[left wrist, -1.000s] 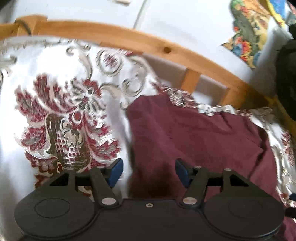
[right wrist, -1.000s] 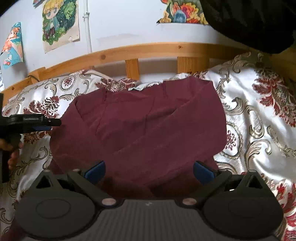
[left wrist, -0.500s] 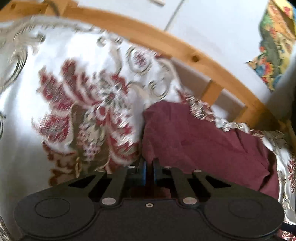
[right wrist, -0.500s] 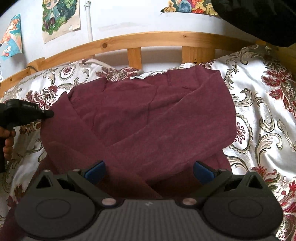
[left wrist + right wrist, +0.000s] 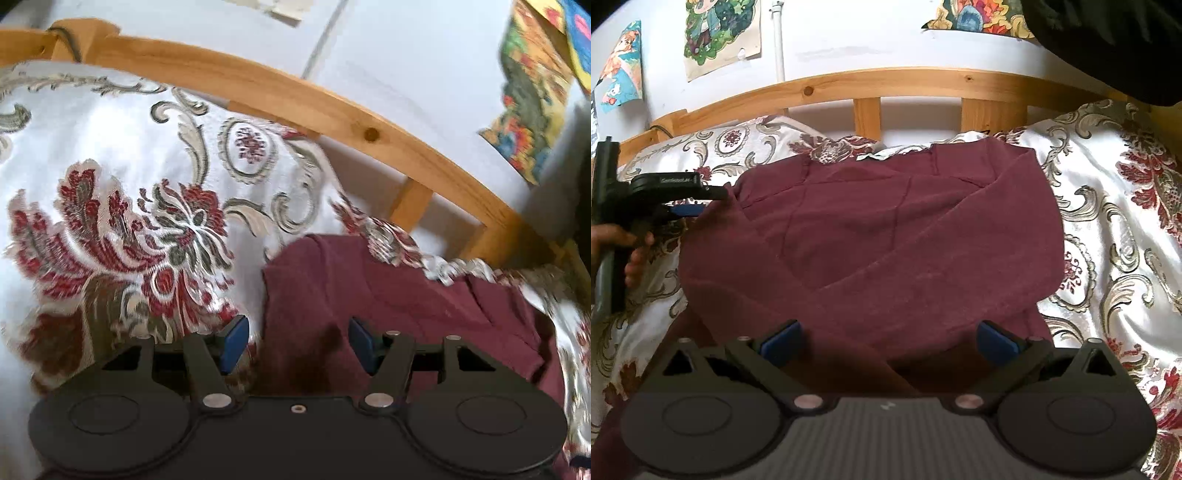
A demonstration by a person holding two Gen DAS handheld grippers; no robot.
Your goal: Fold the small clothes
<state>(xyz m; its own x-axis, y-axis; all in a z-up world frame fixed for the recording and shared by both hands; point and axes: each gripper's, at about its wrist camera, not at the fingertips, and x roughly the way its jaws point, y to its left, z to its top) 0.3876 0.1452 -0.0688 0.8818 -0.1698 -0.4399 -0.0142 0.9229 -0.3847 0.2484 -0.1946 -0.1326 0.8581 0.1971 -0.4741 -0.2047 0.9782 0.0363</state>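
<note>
On bedspread (image 5: 1115, 221), by wooden headboard (image 5: 905, 79): maroon top (image 5: 886, 229) lies partly folded, sleeves crossed over the body.
Risks, as I judge them: satin spread looks slick, so a one-sided tug could drag the whole top & undo the sleeve fold; a shallow pinch at the edge could take 1 layer only or snag the spread w/ it. Left tongs (image 5: 295, 341) part open, nothing between the pads, poised at the top's left edge, cloth under the gap; contact can't tell. Right tongs (image 5: 886, 338) wide open, empty, low over the near hem, pads apart from the cloth as far as I can see.
</note>
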